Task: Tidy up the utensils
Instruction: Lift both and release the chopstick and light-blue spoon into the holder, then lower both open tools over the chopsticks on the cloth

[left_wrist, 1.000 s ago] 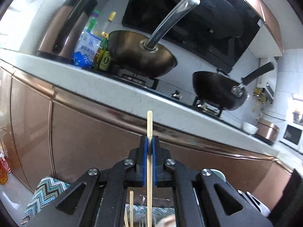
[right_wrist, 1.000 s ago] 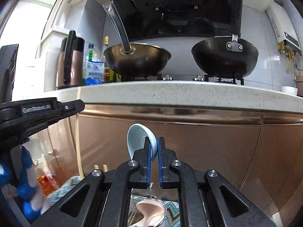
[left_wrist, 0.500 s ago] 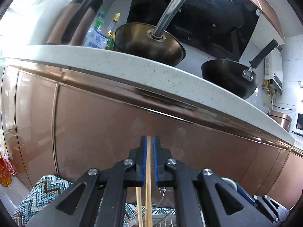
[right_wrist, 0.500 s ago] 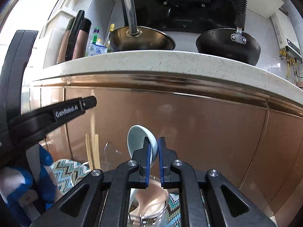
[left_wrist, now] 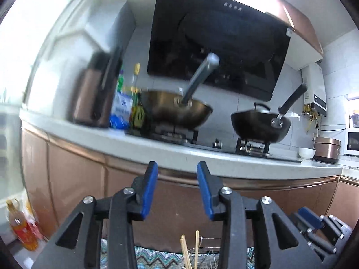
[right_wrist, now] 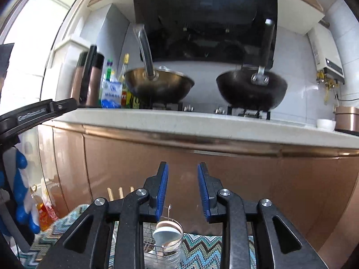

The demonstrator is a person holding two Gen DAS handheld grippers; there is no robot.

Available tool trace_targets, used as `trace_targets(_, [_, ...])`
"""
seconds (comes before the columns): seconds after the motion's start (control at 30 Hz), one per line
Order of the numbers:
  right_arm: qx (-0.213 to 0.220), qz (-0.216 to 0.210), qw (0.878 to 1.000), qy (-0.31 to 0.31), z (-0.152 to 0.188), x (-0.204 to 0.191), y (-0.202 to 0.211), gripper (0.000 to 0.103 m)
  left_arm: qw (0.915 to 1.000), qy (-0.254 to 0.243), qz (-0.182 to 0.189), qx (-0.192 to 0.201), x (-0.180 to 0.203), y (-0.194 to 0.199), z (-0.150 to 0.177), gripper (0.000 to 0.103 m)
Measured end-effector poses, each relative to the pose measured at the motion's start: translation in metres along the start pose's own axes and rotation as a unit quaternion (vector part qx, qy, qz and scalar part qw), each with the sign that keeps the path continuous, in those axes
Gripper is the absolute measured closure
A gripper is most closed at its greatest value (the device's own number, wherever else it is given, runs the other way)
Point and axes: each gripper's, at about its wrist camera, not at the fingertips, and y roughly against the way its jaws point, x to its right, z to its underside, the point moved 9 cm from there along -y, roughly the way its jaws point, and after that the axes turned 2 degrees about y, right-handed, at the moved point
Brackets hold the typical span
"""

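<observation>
Left wrist view: left gripper (left_wrist: 177, 188) has its jaws parting with nothing between them; chopsticks (left_wrist: 190, 250) stand below in the wire rack (left_wrist: 207, 252) on the zigzag mat (left_wrist: 152, 257). Right wrist view: right gripper (right_wrist: 182, 190) is likewise opening and empty; spoons (right_wrist: 167, 235) sit bowl-up in the round wire holder (right_wrist: 162, 252), chopstick tips just to its left. Reads as the release step for both utensils, each now in its own compartment. Next: pull both grippers clear without snagging the rack, then look for any utensils left. None are in view, so the task may be nearly finished.
</observation>
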Motion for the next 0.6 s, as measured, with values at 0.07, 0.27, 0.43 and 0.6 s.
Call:
trace_targets(0.07, [0.007,0.001,1.000,0.003,-0.014,0.000,0.019,0.075,1.0000,-0.004,-0.001,0.006,-0.004,0.019,-0.015,0.067])
trace_targets(0.27, [0.021,-0.004,1.000,0.003,-0.050,0.000,0.074,0.075,0.9997,-0.014,-0.012,0.017,-0.019,0.079,-0.052,0.066])
trace_targets(0.43, [0.020,-0.012,1.000,-0.009,-0.064,0.003,0.114,0.075,0.9994,-0.025,-0.021,0.006,-0.033,0.123,-0.064,0.066])
trace_targets(0.6, [0.000,-0.025,0.999,-0.020,-0.060,0.002,0.133,0.075,0.9987,-0.033,-0.028,-0.027,-0.047,0.144,-0.053,0.066])
